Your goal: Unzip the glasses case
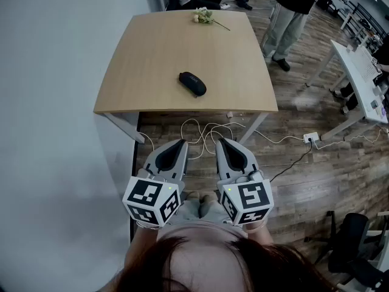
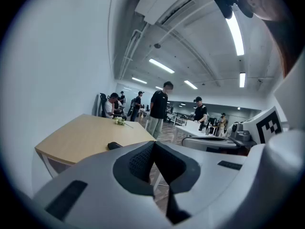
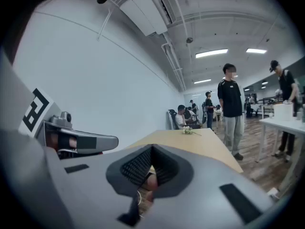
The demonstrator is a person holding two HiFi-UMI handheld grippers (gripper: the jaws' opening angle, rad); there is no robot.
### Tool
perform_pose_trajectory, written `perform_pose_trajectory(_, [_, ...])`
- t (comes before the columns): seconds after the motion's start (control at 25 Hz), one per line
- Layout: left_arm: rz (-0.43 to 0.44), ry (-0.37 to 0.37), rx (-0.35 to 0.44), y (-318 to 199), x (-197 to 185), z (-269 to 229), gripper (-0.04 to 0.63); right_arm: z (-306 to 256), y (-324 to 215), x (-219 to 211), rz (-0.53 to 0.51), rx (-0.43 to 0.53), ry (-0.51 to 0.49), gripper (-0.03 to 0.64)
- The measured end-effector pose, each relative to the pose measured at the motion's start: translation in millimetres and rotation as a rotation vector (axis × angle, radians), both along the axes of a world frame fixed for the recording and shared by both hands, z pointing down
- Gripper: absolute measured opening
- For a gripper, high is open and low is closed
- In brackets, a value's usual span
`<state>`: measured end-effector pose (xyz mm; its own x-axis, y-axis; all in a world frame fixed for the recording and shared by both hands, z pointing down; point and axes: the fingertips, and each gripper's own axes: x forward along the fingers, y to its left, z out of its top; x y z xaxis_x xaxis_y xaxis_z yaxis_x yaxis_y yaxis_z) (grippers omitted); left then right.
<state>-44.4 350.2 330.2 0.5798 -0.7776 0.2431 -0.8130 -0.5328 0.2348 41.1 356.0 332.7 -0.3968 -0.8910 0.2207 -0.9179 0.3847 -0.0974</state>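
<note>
The glasses case (image 1: 192,83) lies on the table (image 1: 152,53), flowers (image 1: 204,17) behind it.

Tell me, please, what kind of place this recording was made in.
Most likely an open-plan office or lab workroom. A wooden table bears a black glasses case. A long white desk stands to the right, people stand about on the wood floor, and ceiling strip lights run overhead.

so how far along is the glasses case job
Nothing done: the glasses case lies closed on the table. Nothing in hand: left gripper and right gripper are shut, empty, short of the table. Left: reach it, hold it, unzip it.
</note>
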Motion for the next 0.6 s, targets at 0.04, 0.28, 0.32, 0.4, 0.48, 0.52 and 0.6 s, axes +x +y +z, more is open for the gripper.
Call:
perform_pose_trajectory(0.04, [0.003,-0.002,-0.001,-3,-3,1,0.0,0,-3,-3,0.002,0.0,0.0,0.015])
perform_pose_trajectory(0.28, [0.027,0.002,-0.005,-26,-25,4,0.0,1,-26,-25,0.022,-0.005,0.012,0.015])
perform_pose_trajectory(0.32, [0.032,0.005,-0.007,-30,-29,6,0.0,2,-30,-28,0.027,-0.005,0.02,0.015])
perform_pose_trajectory(0.4, [0.04,0.008,-0.01,-39,-35,9,0.0,5,-38,-34,0.036,-0.008,0.033,0.015])
perform_pose_trajectory(0.48, [0.045,0.01,-0.016,-48,-40,12,0.0,8,-45,-38,0.043,-0.016,0.036,0.015])
perform_pose_trajectory(0.52, [0.047,0.013,-0.02,-52,-43,13,0.0,10,-49,-40,0.046,-0.022,0.036,0.015])
perform_pose_trajectory(0.6, [0.051,0.019,-0.029,-62,-46,16,0.0,13,-58,-43,0.052,-0.035,0.036,0.015])
